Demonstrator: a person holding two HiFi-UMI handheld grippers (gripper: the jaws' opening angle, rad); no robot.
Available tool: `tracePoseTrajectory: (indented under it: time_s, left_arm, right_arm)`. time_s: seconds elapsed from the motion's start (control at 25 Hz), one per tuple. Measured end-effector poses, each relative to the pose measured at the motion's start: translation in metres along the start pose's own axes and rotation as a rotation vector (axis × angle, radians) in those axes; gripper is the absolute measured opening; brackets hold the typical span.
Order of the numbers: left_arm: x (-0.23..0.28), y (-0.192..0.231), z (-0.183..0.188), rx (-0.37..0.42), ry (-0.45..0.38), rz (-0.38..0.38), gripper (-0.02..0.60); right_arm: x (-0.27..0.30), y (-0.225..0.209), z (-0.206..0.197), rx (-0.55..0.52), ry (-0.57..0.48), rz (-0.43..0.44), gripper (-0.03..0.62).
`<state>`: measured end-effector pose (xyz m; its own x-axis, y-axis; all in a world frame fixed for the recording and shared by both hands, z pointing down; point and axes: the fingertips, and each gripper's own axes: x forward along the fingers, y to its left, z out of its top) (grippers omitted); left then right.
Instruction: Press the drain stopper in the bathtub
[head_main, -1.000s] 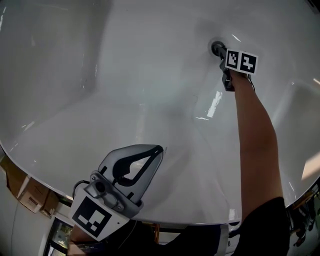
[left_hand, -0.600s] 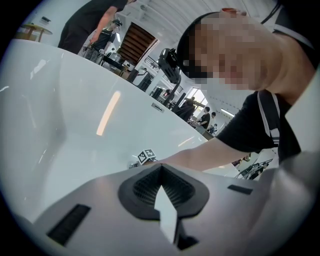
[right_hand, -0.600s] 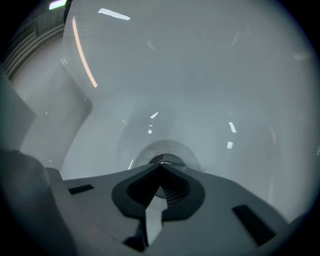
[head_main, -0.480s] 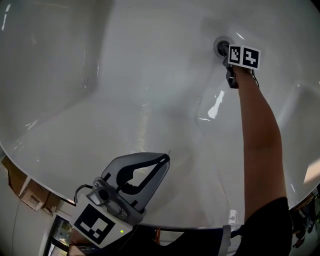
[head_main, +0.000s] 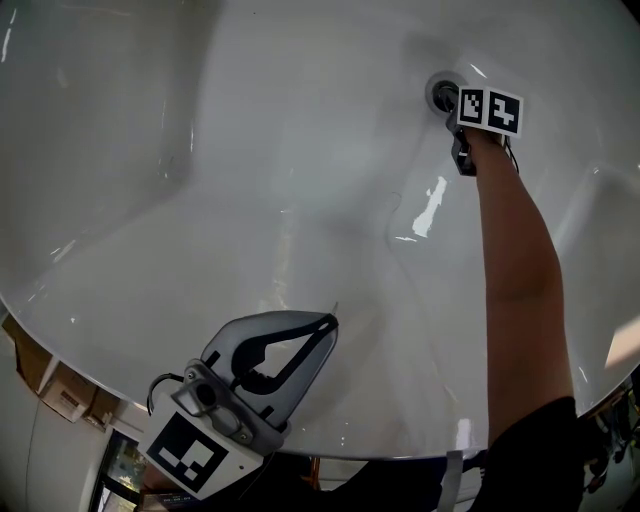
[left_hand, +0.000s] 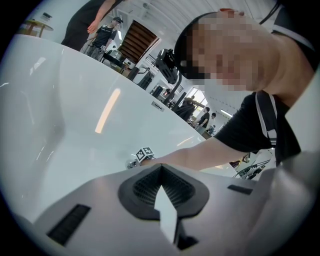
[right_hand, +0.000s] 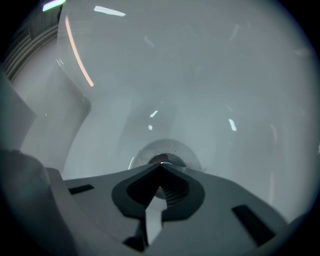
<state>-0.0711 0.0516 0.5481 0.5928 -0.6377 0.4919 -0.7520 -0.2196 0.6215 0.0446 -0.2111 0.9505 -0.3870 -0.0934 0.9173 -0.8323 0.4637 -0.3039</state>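
One slip is our worry: the drain stopper (head_main: 438, 93), up at 1 o'clock on the bathtub (head_main: 250, 160) floor, looks small and glossy, so an off-centre push could skid the tips off onto the enamel. Our right gripper (right_hand: 161, 169) has its jaws pinched fully together, holding nothing, tips right at the stopper's near edge, touching, we reckon. Our left gripper (head_main: 326, 324) sits closed and empty down at 7 o'clock.
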Motion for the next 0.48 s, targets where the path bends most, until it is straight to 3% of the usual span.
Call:
tracePoseTrajectory:
  time_s: [0.28, 0.48]
  left_arm:
    - [0.010, -0.001, -0.006, -0.005, 0.010, -0.005, 0.008]
    - [0.072, 0.049, -0.033, 0.034, 0.032, 0.051, 0.008]
  right_arm:
    - [0.007, -0.009, -0.002, -0.017, 0.026, -0.013, 0.014]
    - [0.100, -0.030, 0.000, -0.066, 0.013, 0.010, 0.015]
